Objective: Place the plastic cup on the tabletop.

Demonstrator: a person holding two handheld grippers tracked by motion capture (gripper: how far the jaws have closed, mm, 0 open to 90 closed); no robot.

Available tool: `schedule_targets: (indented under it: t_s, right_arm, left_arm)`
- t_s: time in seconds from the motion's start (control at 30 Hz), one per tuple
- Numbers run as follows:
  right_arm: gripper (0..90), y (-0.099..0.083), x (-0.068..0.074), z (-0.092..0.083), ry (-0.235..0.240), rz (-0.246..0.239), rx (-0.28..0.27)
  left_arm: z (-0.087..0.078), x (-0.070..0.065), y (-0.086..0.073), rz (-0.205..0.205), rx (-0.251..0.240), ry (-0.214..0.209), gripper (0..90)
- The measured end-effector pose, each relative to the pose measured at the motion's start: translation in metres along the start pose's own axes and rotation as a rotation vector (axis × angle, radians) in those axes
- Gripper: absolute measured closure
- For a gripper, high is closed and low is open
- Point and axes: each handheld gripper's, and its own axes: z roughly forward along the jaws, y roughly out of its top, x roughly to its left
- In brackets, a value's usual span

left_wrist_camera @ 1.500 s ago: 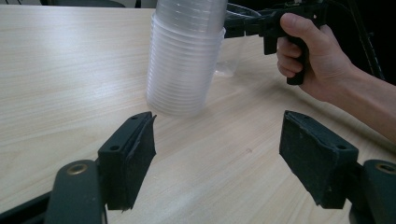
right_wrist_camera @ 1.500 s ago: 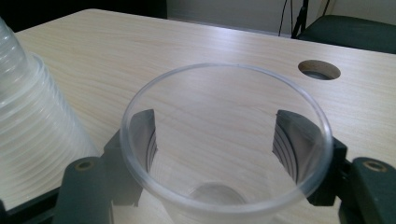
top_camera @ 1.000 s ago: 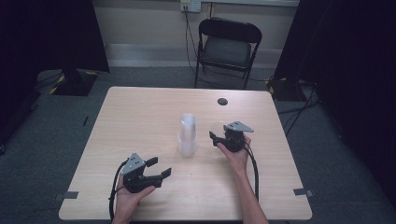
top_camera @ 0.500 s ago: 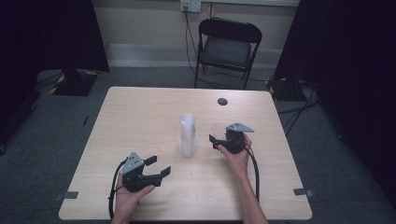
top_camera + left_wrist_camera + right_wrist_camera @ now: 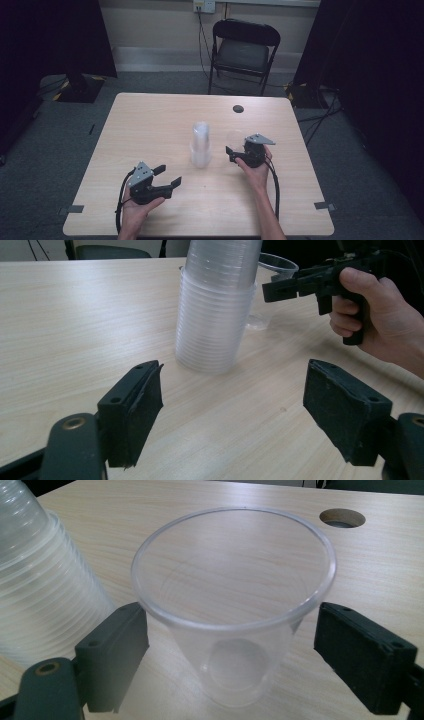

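Observation:
A tall stack of clear plastic cups (image 5: 200,145) stands upright in the middle of the wooden table (image 5: 150,120). Just right of it stands a single clear cup (image 5: 233,139), mouth up on the table. My right gripper (image 5: 234,147) is open, one jaw on each side of this cup (image 5: 235,580), with the left pad close to its wall and the right pad a little apart. The stack (image 5: 35,580) is right beside it. My left gripper (image 5: 167,176) rests open near the front left, holding nothing. It points at the stack (image 5: 215,305), with the right gripper (image 5: 280,287) beyond.
A round cable hole (image 5: 238,108) sits in the table at the back right. A black folding chair (image 5: 243,47) stands behind the table. Bare table lies left of the stack and along the front edge.
The right gripper has shifted slightly near the single cup, which now stands visibly apart from the stack. The left gripper has barely moved.

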Motion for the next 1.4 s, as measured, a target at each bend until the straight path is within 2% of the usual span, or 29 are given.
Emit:
schedule_targets:
  t_s: [0.47,1.0,1.4]
  right_arm:
    - [13.9,-0.007,0.002,-0.018,0.002,0.02,0.004]
    - [14.4,-0.017,0.006,-0.059,-0.004,0.028,-0.02]
    - [14.5,-0.026,0.022,-0.082,0.002,0.026,-0.036]
  left_arm:
    - [-0.001,0.003,0.0,-0.013,-0.006,0.012,22.4]
    - [-0.004,0.008,-0.002,-0.029,0.002,0.04,21.7]
    - [-0.01,0.016,-0.008,-0.046,0.014,0.07,20.2]
